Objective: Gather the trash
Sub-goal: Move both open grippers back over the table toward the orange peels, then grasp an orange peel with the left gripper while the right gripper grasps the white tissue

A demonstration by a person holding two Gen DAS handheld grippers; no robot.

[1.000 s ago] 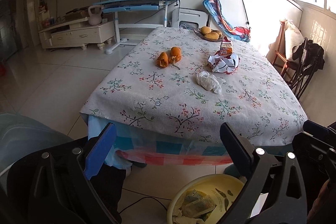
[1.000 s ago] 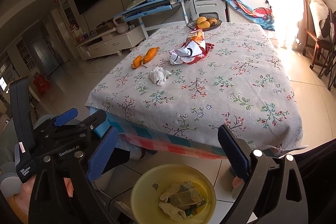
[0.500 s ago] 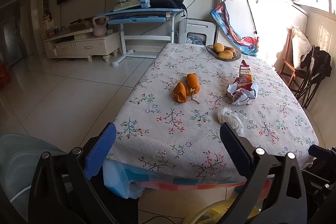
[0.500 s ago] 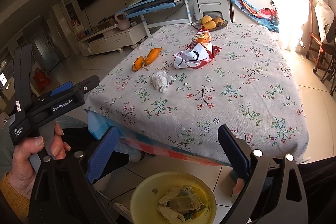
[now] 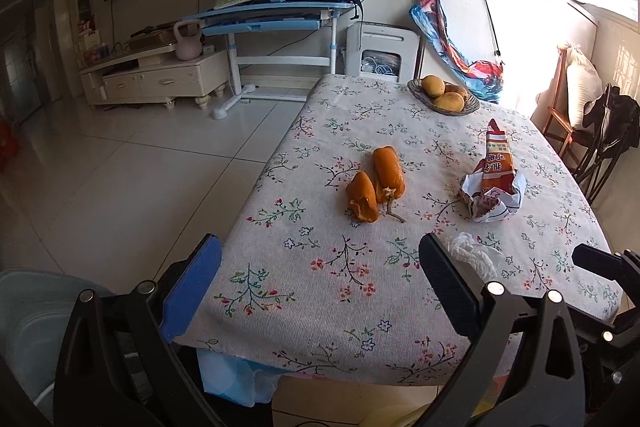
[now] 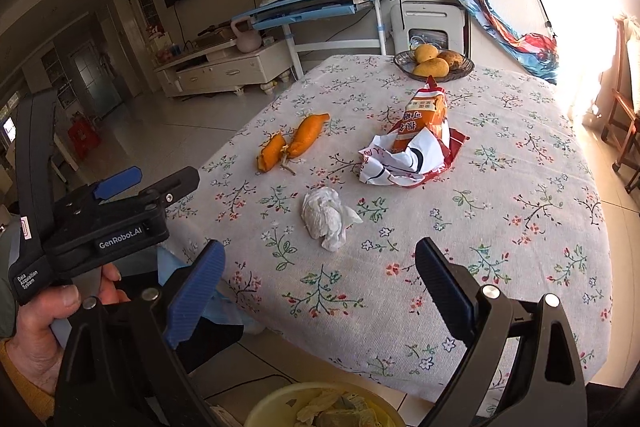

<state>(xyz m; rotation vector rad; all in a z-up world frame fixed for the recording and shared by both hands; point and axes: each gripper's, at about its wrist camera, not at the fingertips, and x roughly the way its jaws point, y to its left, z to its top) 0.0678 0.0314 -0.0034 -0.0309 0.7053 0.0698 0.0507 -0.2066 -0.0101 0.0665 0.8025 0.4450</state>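
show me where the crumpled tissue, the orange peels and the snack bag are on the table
crumpled tissue (image 6: 327,218): right wrist view, middle of the white wad.
orange peels (image 6: 304,136): right wrist view, middle of the longer peel.
snack bag (image 6: 425,118): right wrist view, orange printed face of the upright bag.

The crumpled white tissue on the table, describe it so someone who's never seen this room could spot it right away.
Find the table with the flowered cloth. On its near half, closer to you than the orange peels and the snack wrappers, lies the crumpled tissue. It is the only plain white wad, without colour or print.
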